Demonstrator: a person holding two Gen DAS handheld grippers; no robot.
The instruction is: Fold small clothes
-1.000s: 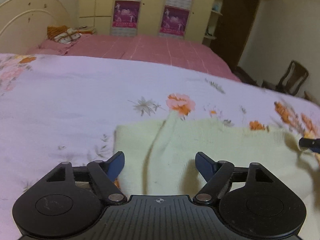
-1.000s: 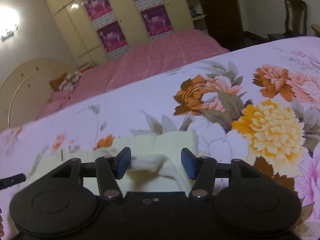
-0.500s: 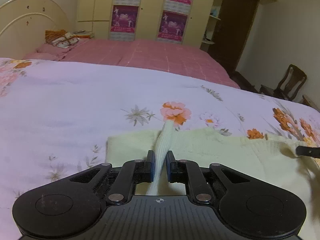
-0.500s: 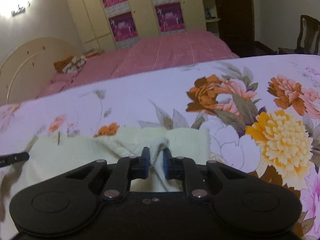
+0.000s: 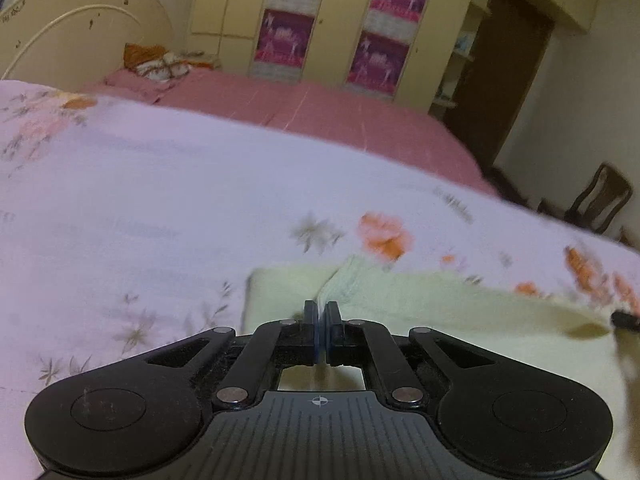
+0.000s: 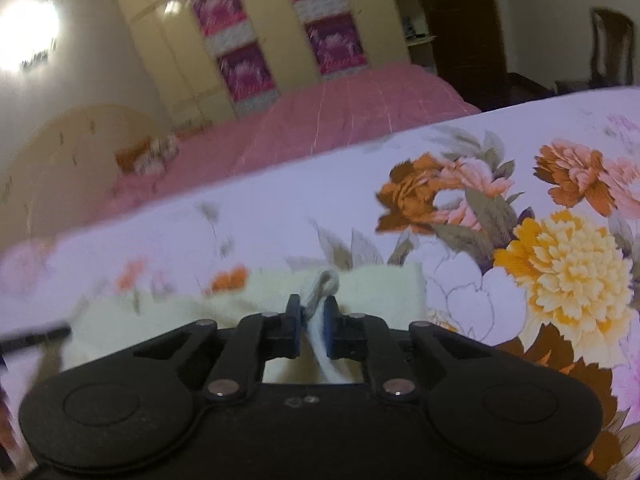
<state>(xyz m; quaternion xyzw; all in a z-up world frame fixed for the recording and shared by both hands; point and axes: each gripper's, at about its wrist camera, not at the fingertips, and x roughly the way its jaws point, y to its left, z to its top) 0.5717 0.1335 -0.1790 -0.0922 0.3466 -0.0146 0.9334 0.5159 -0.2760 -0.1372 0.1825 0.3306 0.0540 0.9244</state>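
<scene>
We are pinching the garment (image 5: 420,300) in both grippers, left (image 5: 321,322) and right (image 6: 311,322), jaws having just been closing onto raised ridges. It is looking soft, light and limp, so we are judging edge holds best.

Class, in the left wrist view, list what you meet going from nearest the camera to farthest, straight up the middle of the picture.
Left gripper, jaws shut on the pale yellow knitted garment → lilac floral bedspread → pink checked bed cover → cream wardrobe with purple picture panels.
</scene>
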